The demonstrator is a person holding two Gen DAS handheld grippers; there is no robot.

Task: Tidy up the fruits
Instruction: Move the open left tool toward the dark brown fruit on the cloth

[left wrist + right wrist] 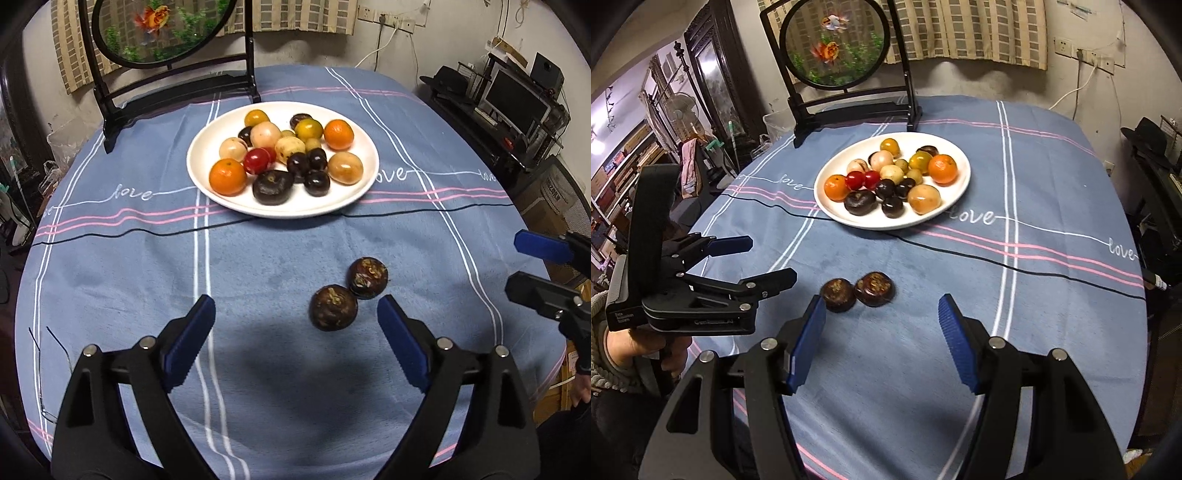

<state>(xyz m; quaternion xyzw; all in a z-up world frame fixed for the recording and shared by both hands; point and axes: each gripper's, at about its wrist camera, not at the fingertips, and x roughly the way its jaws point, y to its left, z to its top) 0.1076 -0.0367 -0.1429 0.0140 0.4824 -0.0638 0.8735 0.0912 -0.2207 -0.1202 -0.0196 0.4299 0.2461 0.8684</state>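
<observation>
Two dark brown water chestnuts lie touching on the blue tablecloth, the near one (333, 307) (837, 295) and the far one (368, 277) (874, 288). A white plate (284, 212) (886, 223) farther back holds several fruits: oranges, red cherry tomatoes, dark plums and pale yellow ones. My left gripper (295, 301) (772, 260) is open and empty, hovering just short of the chestnuts; the near one lies close to its right finger. My right gripper (882, 302) (517, 264) is also open and empty, and the chestnuts lie just ahead of its left finger.
A round painted screen on a black stand (177, 88) (849, 107) stands behind the plate. A thin black cord (147, 232) crosses the cloth in front of the plate. Shelves with a monitor (517, 103) lie beyond the table's right edge.
</observation>
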